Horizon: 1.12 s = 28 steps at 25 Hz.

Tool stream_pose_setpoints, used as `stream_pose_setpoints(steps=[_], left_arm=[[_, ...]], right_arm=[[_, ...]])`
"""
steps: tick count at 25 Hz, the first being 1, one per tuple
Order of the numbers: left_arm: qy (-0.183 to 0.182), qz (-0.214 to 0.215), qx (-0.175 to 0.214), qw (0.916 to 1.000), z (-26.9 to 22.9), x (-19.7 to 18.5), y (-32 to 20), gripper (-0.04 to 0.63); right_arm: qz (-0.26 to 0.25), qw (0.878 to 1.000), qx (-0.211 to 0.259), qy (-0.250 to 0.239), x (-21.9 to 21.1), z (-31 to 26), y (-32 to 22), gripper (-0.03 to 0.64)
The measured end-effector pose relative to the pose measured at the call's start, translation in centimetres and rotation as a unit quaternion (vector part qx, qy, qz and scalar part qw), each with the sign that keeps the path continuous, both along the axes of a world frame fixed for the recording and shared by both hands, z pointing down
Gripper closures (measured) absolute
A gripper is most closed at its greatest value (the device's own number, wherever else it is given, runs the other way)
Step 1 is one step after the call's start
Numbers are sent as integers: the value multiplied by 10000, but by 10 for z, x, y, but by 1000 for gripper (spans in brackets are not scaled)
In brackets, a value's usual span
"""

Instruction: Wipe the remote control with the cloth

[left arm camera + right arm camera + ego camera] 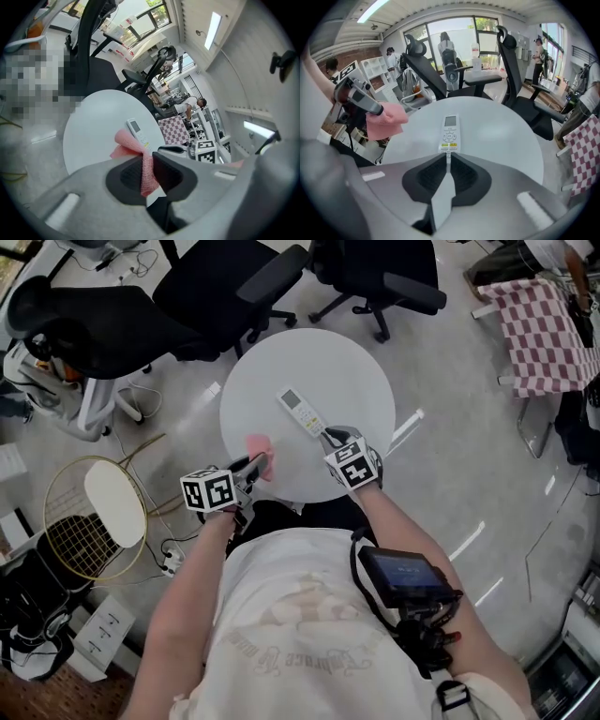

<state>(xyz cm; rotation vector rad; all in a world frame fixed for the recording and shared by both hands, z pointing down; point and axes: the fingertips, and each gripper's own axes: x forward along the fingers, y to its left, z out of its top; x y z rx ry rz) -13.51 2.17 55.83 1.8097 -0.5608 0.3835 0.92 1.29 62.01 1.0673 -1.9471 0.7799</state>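
Note:
A white remote control (302,412) lies on the round white table (281,362), pointing away from me. My right gripper (330,437) is at its near end. In the right gripper view the jaws are closed on that end of the remote control (449,133), and the right gripper (448,157) points steeply down. My left gripper (255,465) is shut on a pink cloth (258,445) over the table's left front part, left of the remote. In the left gripper view the cloth (133,145) hangs pinched between the pads, with the remote control (136,130) just beyond it.
Black office chairs (234,287) stand beyond the table. A red-checked cloth (544,329) covers something at the far right. On the floor to the left are a racket (89,531) and a white oval board (114,502). Cables and a box lie lower left.

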Motion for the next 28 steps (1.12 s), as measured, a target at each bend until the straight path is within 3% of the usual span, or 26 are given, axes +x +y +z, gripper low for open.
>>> stream_pose_setpoints(steps=[1, 8, 12, 16, 23, 28], left_arm=[[-82, 50, 78, 9999, 0, 0, -1, 555], [-181, 442, 946, 9944, -37, -9, 0, 555], [-116, 704, 1635, 9840, -69, -6, -5, 555], [29, 827, 2068, 9749, -97, -6, -5, 555], [127, 1079, 2396, 9648, -114, -7, 8, 555], [148, 1154, 2406, 9636, -114, -1, 17, 555]], right_arm=[[159, 9998, 100, -76, 3, -6, 1, 614], [843, 9884, 872, -919, -10, -86, 13, 612], [1081, 9752, 1426, -1301, -11, -137, 14, 612], [1173, 9640, 1881, -1471, -13, -182, 22, 611], [1325, 9514, 2315, -1541, -13, -220, 33, 611], [1351, 9521, 2301, -1491, -10, -220, 47, 611]])
